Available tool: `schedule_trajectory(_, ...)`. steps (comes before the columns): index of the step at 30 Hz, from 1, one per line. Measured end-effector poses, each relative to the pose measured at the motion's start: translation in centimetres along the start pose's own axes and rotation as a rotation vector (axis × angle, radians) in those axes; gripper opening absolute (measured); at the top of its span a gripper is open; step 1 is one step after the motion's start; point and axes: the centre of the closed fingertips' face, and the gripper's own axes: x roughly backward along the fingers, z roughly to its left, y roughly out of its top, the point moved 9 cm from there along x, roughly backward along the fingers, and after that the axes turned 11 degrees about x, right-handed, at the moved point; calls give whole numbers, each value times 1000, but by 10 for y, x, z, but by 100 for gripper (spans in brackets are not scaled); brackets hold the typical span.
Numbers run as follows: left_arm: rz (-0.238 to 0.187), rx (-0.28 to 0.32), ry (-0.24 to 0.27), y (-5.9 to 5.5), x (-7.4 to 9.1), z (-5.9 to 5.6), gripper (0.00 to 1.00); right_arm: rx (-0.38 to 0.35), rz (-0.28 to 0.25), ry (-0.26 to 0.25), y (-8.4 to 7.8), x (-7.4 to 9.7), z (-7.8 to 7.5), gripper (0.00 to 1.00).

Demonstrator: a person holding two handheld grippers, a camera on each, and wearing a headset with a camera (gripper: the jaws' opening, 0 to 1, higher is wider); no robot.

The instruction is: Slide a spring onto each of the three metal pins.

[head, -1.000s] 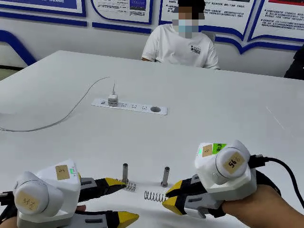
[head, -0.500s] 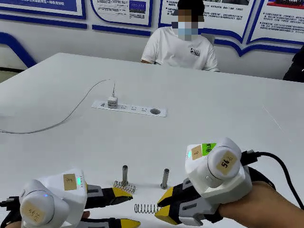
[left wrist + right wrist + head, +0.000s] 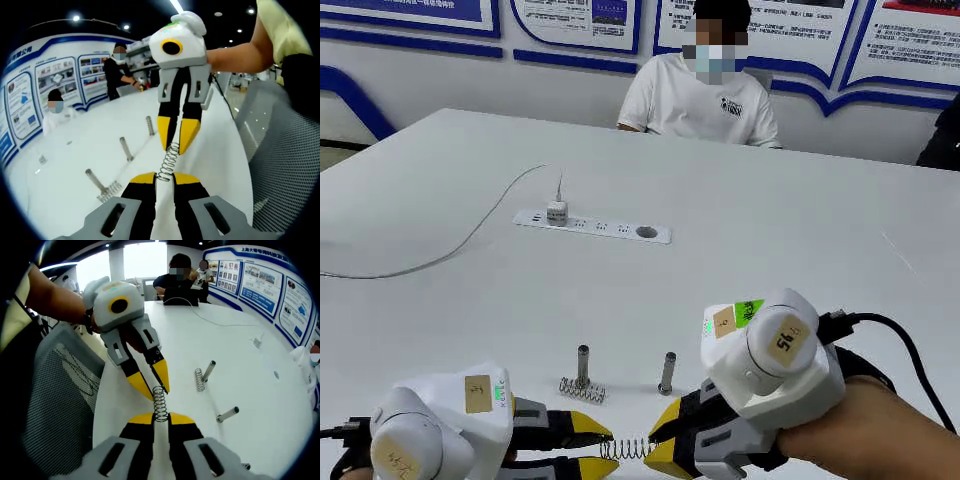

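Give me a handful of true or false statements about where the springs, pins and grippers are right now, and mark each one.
1. The left gripper and the right gripper each pinch one end of the same spring. True.
2. That spring is already threaded on a pin. False: it hangs between the two grippers, clear of the pins.
3. A second spring lies at the foot of the left-hand pin in the head view. True.
4. The pins lie flat on the table. False: they stand upright.
5. Nothing is plugged into the power strip. False: a white charger with a cable sits in it.
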Motion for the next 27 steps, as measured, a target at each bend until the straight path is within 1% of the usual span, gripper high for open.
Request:
schedule_trajectory(8, 2, 4, 4, 0, 0, 0, 12, 13, -23, -14, 10, 6, -1, 12)
schedule_trajectory(12, -5, 17, 9, 1, 0, 1, 11, 18, -56, -28, 17, 10, -3, 12)
schedule_trajectory(16, -15, 28, 13, 2, 0, 2, 11, 27, -73, -42, 21, 10, -4, 11)
schedule_trajectory(18, -20, 35, 14, 2, 0, 3, 11, 29, -89, -50, 24, 11, -4, 11)
schedule_trajectory(27, -33, 43, 8, 5, -3, 1, 11, 31, -140, -69, 34, 12, -5, 12)
